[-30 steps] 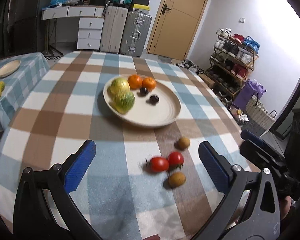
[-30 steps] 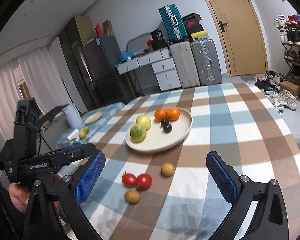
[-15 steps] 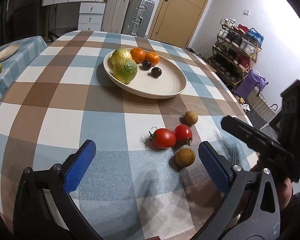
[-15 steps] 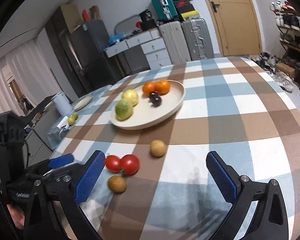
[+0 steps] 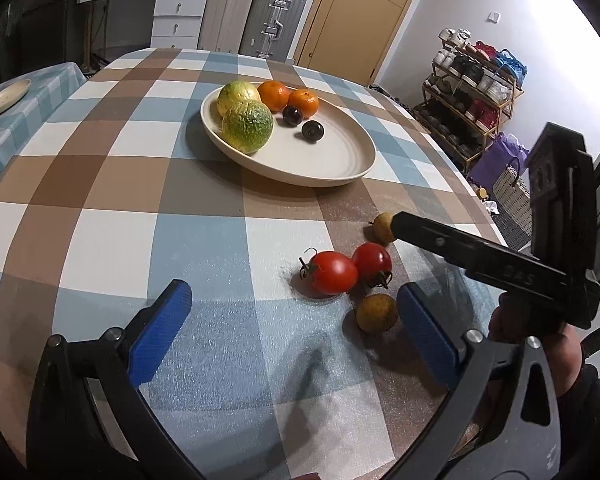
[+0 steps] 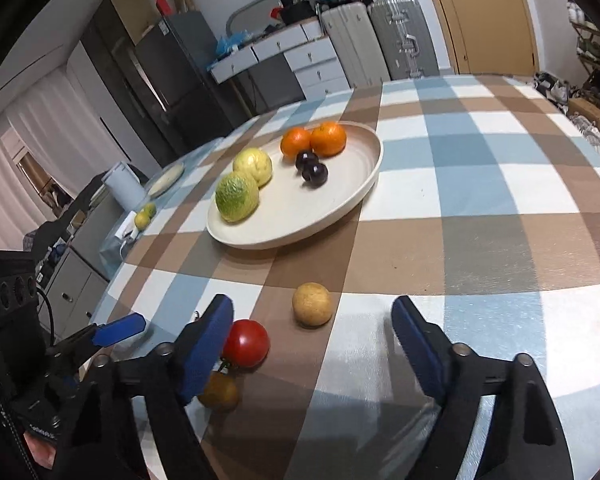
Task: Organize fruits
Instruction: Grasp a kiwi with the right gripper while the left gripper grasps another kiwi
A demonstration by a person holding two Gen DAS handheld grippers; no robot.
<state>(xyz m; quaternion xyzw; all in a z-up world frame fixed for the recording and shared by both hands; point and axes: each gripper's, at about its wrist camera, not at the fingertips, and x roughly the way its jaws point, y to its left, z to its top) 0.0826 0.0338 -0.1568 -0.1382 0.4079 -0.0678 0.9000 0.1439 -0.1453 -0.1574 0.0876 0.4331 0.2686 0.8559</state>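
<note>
Lower centre of the frame, two tomatoes (image 5: 334, 272) and two brown fruits (image 5: 376, 313) lie on the surface (image 5: 100, 200); left tool (image 5: 292, 320) and right tool (image 6: 312, 338) both gape wide, empty.

The left wrist view looks down from low over the near edge of the checked table (image 5: 100, 184), facing the door at 12 o'clock, with the plate (image 5: 340, 168) ahead and the tomatoes (image 5: 334, 272) close at 1 o'clock. The right wrist view sits lower and nearer, facing toward 11 o'clock. Both share the plate (image 6: 364, 184), the tomatoes (image 6: 246, 342) and the suitcases.
</note>
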